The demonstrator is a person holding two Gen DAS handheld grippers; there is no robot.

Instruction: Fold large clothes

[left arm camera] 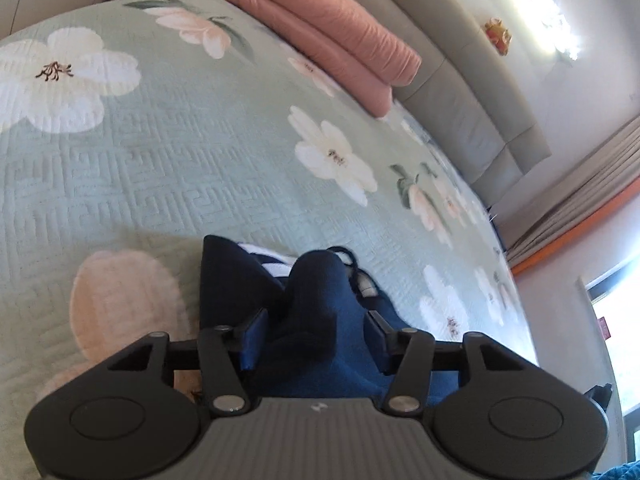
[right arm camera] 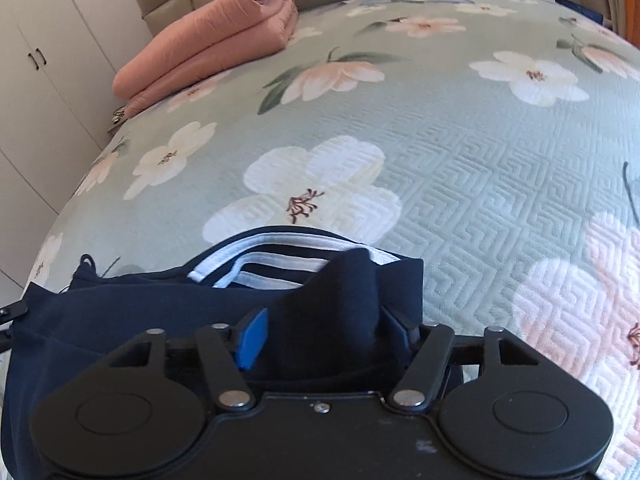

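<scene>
2 claws [left arm camera: 316, 332] [right arm camera: 326, 332] tilt down, jaws parted around navy garment [right arm camera: 120, 328] folds.

A bed with a pale green floral quilted bedspread [right arm camera: 460, 168] carries everything. A folded pink duvet [right arm camera: 212, 40] lies near the headboard. A navy garment [right arm camera: 120, 320] lies at the near edge.

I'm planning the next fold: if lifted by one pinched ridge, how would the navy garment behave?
Navy garment: probably floppy, since it bunches into a soft ridge between the right gripper fingers. Likely drapes and unfolds, its layers lying loosely. Probably light.
</scene>
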